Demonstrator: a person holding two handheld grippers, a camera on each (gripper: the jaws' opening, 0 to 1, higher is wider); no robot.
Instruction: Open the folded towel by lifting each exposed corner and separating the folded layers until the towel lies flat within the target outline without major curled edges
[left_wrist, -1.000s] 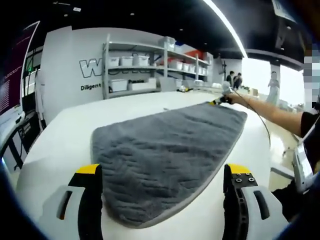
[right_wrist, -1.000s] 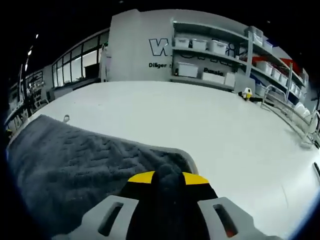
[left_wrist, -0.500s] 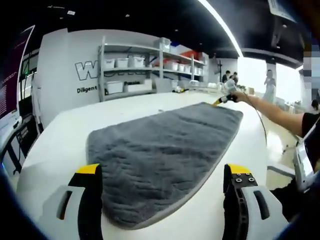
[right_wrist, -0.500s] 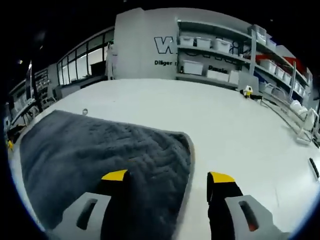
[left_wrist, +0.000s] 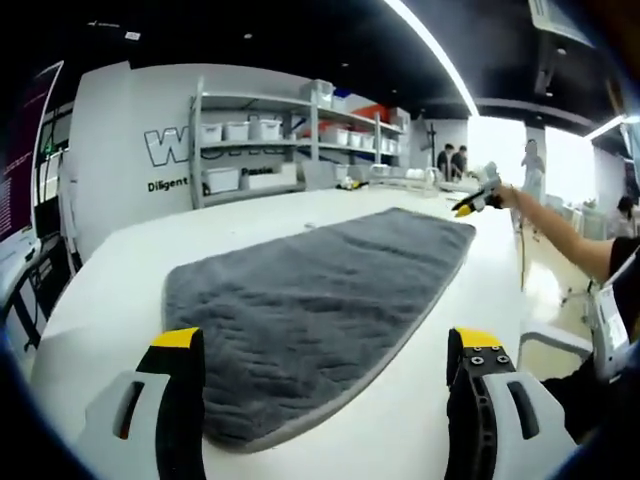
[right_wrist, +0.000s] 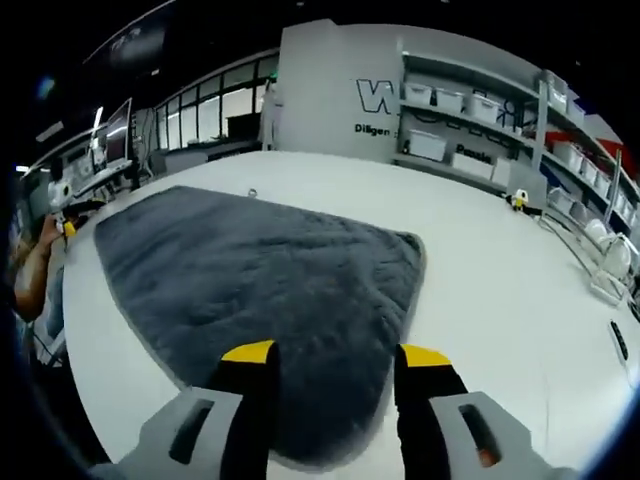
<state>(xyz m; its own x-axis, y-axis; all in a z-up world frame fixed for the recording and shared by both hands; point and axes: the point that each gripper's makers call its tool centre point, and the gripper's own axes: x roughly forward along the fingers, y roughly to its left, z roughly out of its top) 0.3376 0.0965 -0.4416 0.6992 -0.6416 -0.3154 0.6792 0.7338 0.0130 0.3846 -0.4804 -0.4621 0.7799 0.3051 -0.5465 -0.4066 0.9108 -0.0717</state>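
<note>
1. in the left gripper view, the left hand-held gripper (left_wrist: 325, 345) has its jaws spread wide, yellow-tipped, one on each side of the near end of the towel, gripping nothing.
2. the grey towel (left_wrist: 320, 290) lies spread out on the white tabletop (left_wrist: 110, 300), its near edge between the two jaws and its far end reaching toward the right of the view; its surface looks flat, with a lighter hem along the right edge.
3. behind the tabletop stands a white wall with dark lettering (left_wrist: 165, 150) and a shelving unit (left_wrist: 260, 150) loaded with white bins.
4. toward the upper right of that view, a person's forearm (left_wrist: 560, 225) reaches over the tabletop holding the right hand-held gripper (left_wrist: 478, 200), which hangs just past the towel's far corner and apart from it.
5. in the right gripper view, the right hand-held gripper (right_wrist: 335, 355) has its jaws parted, with nothing between them; the tips sit over the towel's near edge, and i cannot tell whether they touch the cloth.
6. the towel (right_wrist: 260, 280) spreads away to the left over the tabletop (right_wrist: 500, 290), one corner pointing right.
7. at the left edge of that view a hand (right_wrist: 40, 250) holds the other hand-held gripper near the towel's far end.
8. the shelving unit (right_wrist: 480, 130) lines the far wall on the right.
</note>
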